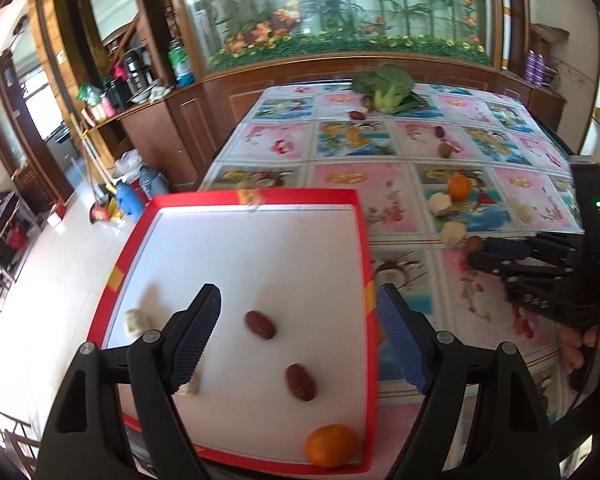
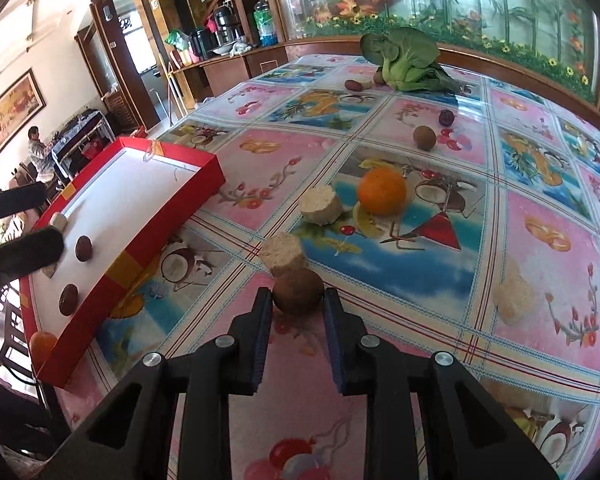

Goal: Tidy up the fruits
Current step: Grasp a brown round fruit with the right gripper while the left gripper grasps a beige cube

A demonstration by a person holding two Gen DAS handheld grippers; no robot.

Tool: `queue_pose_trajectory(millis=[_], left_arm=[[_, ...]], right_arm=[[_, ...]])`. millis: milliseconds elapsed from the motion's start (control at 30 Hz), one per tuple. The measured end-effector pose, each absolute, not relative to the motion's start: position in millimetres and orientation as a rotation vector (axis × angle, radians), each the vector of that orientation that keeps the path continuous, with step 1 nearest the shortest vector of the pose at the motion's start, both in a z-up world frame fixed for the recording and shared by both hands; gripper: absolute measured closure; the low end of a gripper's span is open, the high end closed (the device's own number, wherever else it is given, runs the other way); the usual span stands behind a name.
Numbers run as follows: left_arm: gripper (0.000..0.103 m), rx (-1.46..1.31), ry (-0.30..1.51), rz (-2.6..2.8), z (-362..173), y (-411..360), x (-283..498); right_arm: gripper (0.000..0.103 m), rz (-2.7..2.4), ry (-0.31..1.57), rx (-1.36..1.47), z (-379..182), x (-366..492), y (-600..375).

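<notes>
Fruit-print worktop [image 2: 380, 264]: right claw [image 2: 297, 297] is narrowing onto the round brown fruit [image 2: 298, 290] directly ahead; red-rimmed white tray [image 2: 168, 216] is lying left. Left claw [image 1: 300, 320] is hanging wide, empty, over tray.

The right claw [image 2: 297, 304] brackets a brown round fruit [image 2: 298, 290]; an orange [image 2: 381, 191] sits beyond.

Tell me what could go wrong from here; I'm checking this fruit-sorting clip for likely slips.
1. The right tool has only its fingertips on the round brown fruit, so the fruit may squirt out when lifted.
2. The pale cylinder piece sits touching that fruit; a lift could knock it aside.
3. The orange in the red tray lies against the near corner wall, where the open left tool could bump it.
</notes>
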State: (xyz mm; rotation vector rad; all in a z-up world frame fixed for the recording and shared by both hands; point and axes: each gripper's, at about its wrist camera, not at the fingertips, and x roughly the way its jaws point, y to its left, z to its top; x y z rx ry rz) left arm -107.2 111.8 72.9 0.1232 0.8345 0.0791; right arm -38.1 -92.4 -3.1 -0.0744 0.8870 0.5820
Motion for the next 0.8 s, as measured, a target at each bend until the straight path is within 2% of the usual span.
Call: queue_pose_trajectory(millis=[400, 800], left_arm=[[0.022, 0.176, 0.926, -0.059, 57, 38, -45], [0.022, 0.222, 0.997, -0.087, 6, -7, 0]], right_arm=[[0.078, 0.357, 0.799, 0.14, 23, -14, -184], [0.078, 0.336, 0.759, 0.214, 33, -12, -197]])
